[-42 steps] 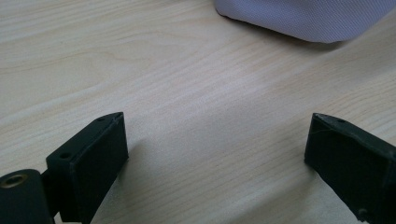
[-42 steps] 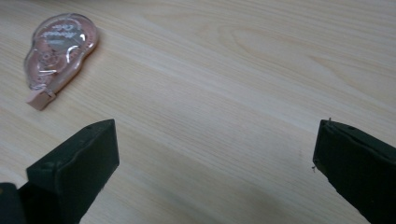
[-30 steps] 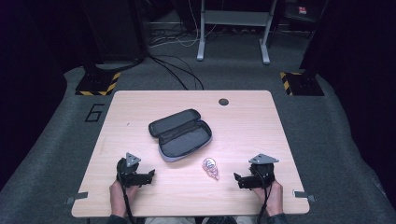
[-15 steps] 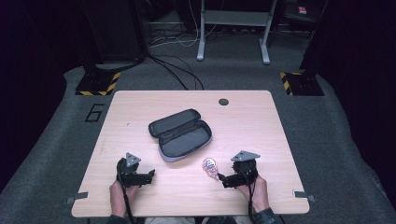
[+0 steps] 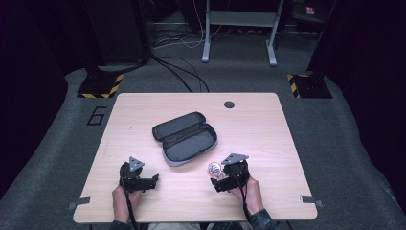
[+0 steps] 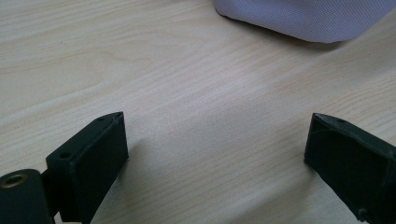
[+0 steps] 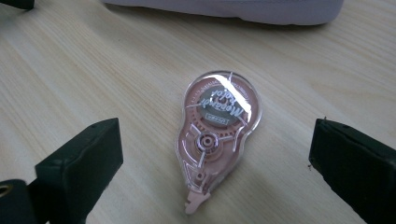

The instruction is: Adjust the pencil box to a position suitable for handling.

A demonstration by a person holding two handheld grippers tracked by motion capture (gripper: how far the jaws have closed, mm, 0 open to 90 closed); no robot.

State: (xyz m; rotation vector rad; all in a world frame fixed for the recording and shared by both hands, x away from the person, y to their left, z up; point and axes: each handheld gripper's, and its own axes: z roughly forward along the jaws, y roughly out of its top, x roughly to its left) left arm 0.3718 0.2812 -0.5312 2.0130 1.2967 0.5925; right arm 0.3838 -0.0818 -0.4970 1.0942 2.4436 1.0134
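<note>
A pink, clear-shelled correction tape dispenser [image 7: 215, 133] lies flat on the wooden table, its tip toward the camera. My right gripper [image 7: 215, 163] stands open over it, one jaw on each side, not touching it. From above, the dispenser [image 5: 214, 168] peeks out just left of the right gripper [image 5: 221, 181]. An open grey zip case [image 5: 186, 139] lies in the middle of the table; its pale grey edge [image 7: 224, 9] shows beyond the dispenser. My left gripper [image 5: 149, 181] rests at the near left, open over bare wood [image 6: 215, 140], with the case's corner [image 6: 303, 18] ahead.
The table [image 5: 258, 124] has a round cable hole [image 5: 229, 104] near its far edge. Dark carpet surrounds it, with stand bases marked by yellow-black tape [image 5: 100, 86] and cables on the floor behind.
My right gripper has moved left across the near table edge to the correction tape dispenser, which now lies between its jaws. The left gripper has stayed put.
</note>
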